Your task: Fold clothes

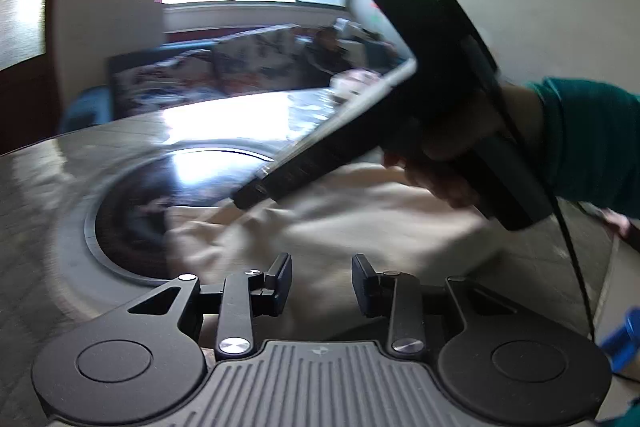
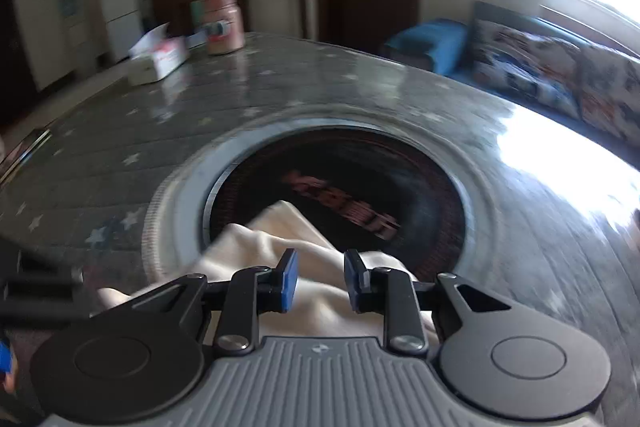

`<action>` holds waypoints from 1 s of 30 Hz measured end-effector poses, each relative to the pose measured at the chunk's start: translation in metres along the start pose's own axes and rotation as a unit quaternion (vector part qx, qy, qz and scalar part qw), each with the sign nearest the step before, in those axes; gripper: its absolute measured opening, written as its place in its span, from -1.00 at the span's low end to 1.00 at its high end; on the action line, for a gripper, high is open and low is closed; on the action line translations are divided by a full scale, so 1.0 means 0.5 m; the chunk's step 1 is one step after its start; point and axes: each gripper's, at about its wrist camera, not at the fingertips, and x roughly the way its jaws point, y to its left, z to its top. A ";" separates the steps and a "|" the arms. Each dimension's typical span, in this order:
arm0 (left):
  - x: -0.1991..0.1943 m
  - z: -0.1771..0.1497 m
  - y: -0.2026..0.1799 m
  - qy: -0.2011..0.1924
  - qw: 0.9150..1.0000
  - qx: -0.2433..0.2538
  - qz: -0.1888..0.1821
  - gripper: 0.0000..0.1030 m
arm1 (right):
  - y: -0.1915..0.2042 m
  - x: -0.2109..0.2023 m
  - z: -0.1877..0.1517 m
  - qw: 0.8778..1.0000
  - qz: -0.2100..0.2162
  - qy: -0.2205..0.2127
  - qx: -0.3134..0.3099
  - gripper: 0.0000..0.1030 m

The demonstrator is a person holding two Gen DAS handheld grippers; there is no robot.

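A cream cloth [image 1: 360, 211] lies crumpled on the grey table [image 1: 40, 207], partly over a round dark inset [image 1: 160, 187]. My left gripper [image 1: 321, 283] hovers over the cloth's near side, open, with nothing pressed between its black pads. A hand [image 1: 440, 183] in a teal sleeve [image 1: 592, 139] holds my right gripper [image 1: 248, 197], whose blurred tip points down at the cloth's far edge. In the right wrist view that gripper [image 2: 321, 281] stands open, its blue pads apart, above the cloth [image 2: 276, 239], which reaches into the inset [image 2: 360, 187].
A tissue box [image 2: 160, 61] and a pink jar [image 2: 222, 21] stand at the far end of the star-patterned table [image 2: 280, 87]. A sofa with patterned cushions [image 2: 540, 67] runs beyond the table under a bright window. A black cable [image 1: 572, 247] hangs from the right gripper.
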 end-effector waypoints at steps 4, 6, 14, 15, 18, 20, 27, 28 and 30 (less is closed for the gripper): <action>-0.034 -0.004 0.033 -0.016 0.999 -0.028 0.041 -0.19 | 0.034 0.020 0.031 0.998 0.040 0.008 -0.039 -0.53; -0.040 -0.007 0.046 -0.017 0.998 -0.041 0.054 -0.12 | 0.052 0.031 0.044 0.997 0.055 0.014 -0.054 -0.52; -0.027 -0.024 0.058 0.000 0.998 -0.053 0.040 -0.10 | 0.093 0.077 0.058 0.994 0.045 0.053 -0.087 -0.86; -0.024 -0.026 0.057 0.001 0.998 -0.052 0.038 -0.09 | 0.096 0.074 0.057 0.994 0.043 0.049 -0.088 -0.92; -0.018 -0.032 0.062 0.004 0.998 -0.057 0.033 -0.01 | 0.099 0.061 0.056 0.995 0.037 0.031 -0.087 -0.94; -0.015 -0.036 0.068 0.007 0.998 -0.064 0.028 0.00 | 0.090 0.044 0.062 0.997 0.034 0.008 -0.072 -0.95; -0.010 -0.045 0.088 0.016 0.997 -0.077 0.001 -0.25 | 0.072 0.006 0.076 0.998 0.011 -0.043 -0.045 -0.95; -0.011 -0.046 0.088 0.018 0.997 -0.074 0.000 -0.30 | 0.070 0.004 0.077 0.998 0.009 -0.048 -0.041 -0.95; -0.017 -0.050 0.088 0.018 0.997 -0.072 -0.001 -0.41 | 0.065 0.004 0.080 0.998 0.004 -0.055 -0.031 -0.95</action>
